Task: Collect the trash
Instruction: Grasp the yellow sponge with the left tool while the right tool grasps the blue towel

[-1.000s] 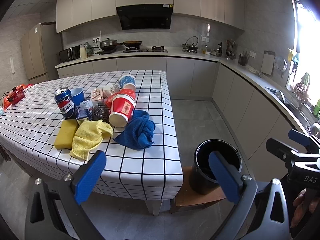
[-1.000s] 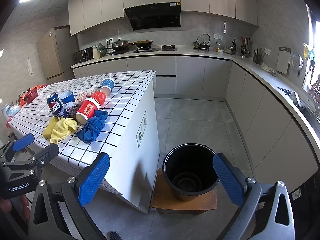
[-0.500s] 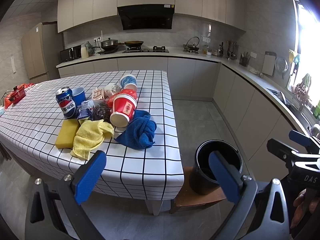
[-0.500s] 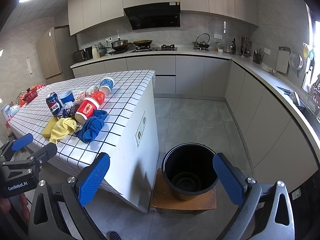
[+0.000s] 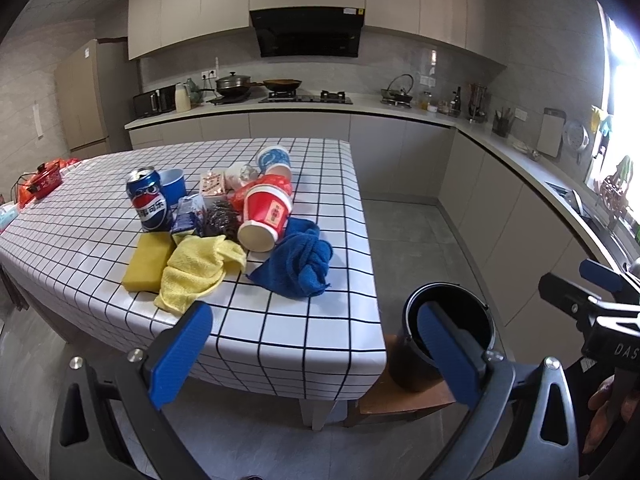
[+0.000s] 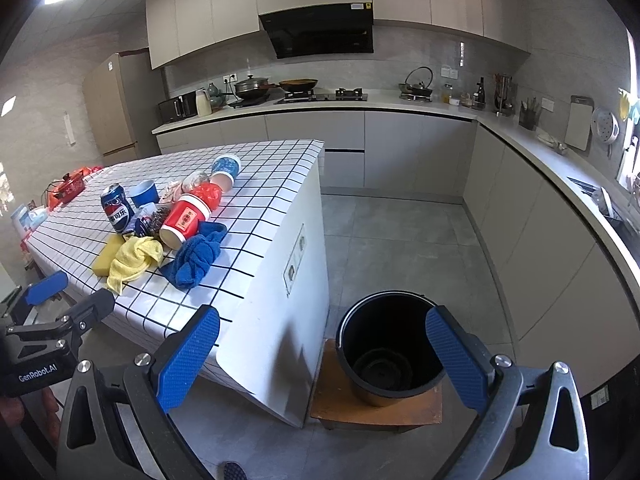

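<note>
Setting: home kitchen. Evidence: L-shaped counter point(image 6: 420, 104) with grey cabinets, running 10 to 3 o'clock. Range hood point(image 5: 308, 32) at 12 above a gas hob point(image 5: 306, 99); lidded pot point(image 5: 233, 83) and wok point(image 5: 282, 83) on it. Kettle point(image 6: 418, 80) at 1 o'clock. Microwave point(image 5: 154, 100) and tall fridge point(image 5: 82, 96) at 10. Table point(image 5: 320, 280) with checked cloth in the middle.

My left gripper point(image 5: 316, 356) gapes wide before the table point(image 5: 96, 216); 1 Pepsi can point(image 5: 149, 200) stands behind the yellow sponge point(image 5: 146, 262).
</note>
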Available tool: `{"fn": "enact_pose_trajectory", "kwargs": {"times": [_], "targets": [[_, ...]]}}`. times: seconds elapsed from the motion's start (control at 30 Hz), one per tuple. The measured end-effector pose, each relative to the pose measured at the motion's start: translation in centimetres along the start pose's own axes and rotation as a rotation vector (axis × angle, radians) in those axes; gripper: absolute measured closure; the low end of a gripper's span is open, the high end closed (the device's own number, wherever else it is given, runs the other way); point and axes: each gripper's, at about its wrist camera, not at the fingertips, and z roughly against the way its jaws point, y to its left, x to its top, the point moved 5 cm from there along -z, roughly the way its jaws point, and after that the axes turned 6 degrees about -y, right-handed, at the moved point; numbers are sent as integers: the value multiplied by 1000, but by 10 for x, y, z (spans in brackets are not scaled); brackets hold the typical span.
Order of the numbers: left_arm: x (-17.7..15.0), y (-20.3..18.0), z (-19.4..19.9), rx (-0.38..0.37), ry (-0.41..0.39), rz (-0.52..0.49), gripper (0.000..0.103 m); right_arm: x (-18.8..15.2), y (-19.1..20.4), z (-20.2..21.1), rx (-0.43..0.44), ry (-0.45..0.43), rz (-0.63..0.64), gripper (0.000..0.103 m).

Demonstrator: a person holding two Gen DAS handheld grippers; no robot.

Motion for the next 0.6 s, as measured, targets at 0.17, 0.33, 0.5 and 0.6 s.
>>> {"fn": "enact_pose_trajectory", "kwargs": {"times": [0.17, 0.33, 0.5, 0.6], "targets": [[1, 15, -2, 37, 3, 23, 0, 6, 9, -8, 36, -3, 12, 0], [1, 33, 0, 77, 4, 45, 0, 11, 23, -16, 74, -2, 26, 0], [2, 50, 0, 109, 7, 67, 0, 16, 41, -26, 117, -2, 44, 0], [2, 59, -3, 123, 12, 78, 0, 18, 50, -31, 135, 1, 55, 0]]}}
